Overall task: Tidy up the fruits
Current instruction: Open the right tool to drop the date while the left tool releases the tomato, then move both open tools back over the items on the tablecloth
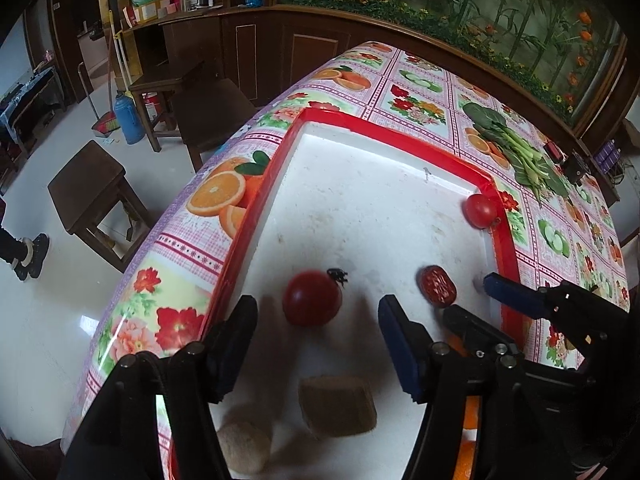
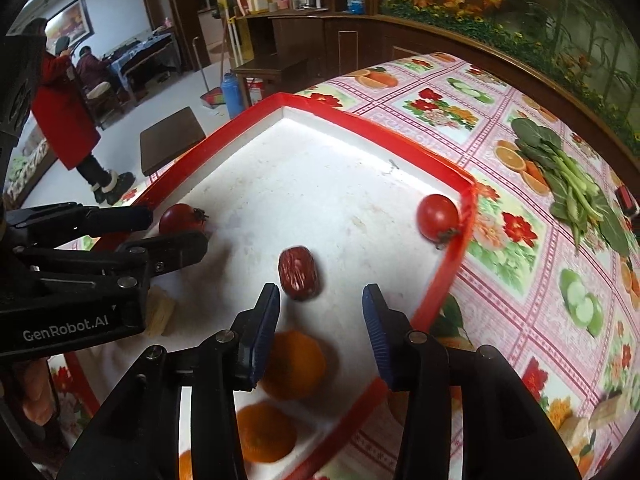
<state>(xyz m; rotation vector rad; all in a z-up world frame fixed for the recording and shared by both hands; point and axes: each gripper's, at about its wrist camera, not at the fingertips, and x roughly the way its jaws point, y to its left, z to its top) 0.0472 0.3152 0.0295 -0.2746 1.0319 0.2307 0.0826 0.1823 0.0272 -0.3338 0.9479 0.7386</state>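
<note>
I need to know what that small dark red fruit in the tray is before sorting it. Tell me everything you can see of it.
The date is a small, dark red oval with wrinkled, glossy skin streaked with paler marks; it looks like a dried jujube. It lies on its side on the white floor of the red-rimmed tray, apart from the other fruit. It sits just ahead of the right gripper, near its left finger. Nothing but the tray touches it.

This was a lived-in home, a dining or living room. A table (image 1: 224, 216) wore a plastic cloth printed with oranges and flowers, dark wooden stools (image 1: 94, 196) stood on the pale tiled floor, and a thermos flask (image 1: 128, 118) sat by a broom (image 2: 212, 96). Wooden cabinets (image 1: 256, 56) carried bottles and boxes beside a large planted aquarium (image 1: 500, 4).
</note>
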